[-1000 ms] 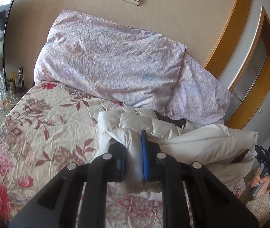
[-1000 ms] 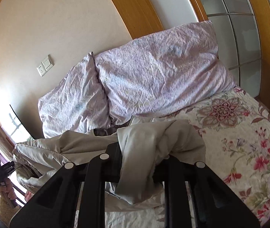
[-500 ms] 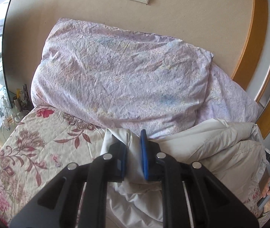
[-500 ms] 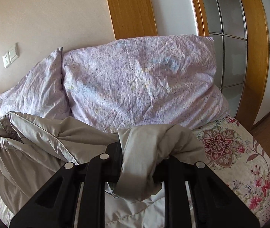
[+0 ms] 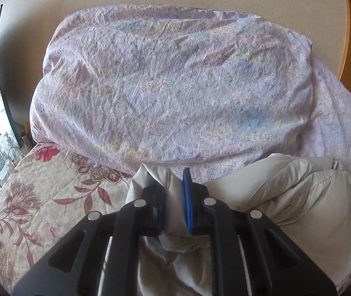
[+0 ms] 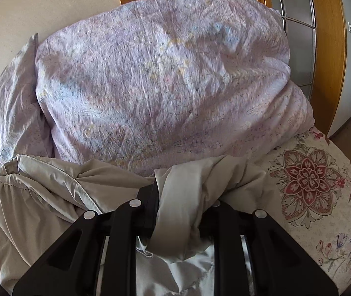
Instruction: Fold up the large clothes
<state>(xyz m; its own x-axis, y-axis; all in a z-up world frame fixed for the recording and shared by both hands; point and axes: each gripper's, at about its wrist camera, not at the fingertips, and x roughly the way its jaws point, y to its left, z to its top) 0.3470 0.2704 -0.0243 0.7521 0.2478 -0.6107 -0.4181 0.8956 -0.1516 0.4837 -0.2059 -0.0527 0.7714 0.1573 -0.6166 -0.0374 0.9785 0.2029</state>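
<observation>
A large beige padded jacket (image 5: 286,197) lies on the floral bed, stretched between my two grippers. My left gripper (image 5: 174,187) is shut on a bunched edge of the jacket, held close to the pillow. In the right wrist view the jacket (image 6: 39,197) spreads to the left, and my right gripper (image 6: 182,197) is shut on another bunched fold that drapes over and hides its fingertips.
Two big lilac pillows (image 5: 170,86) (image 6: 155,81) lean on the wall right ahead of both grippers. The floral bedspread (image 5: 39,197) (image 6: 318,197) lies either side. A wooden door frame (image 6: 325,49) stands at the right; a cluttered side table (image 5: 0,143) at the left.
Both grippers have carried the jacket edge forward toward the pillows, which now fill the views. The jacket has been drawn up over itself. Both grips stay shut.
</observation>
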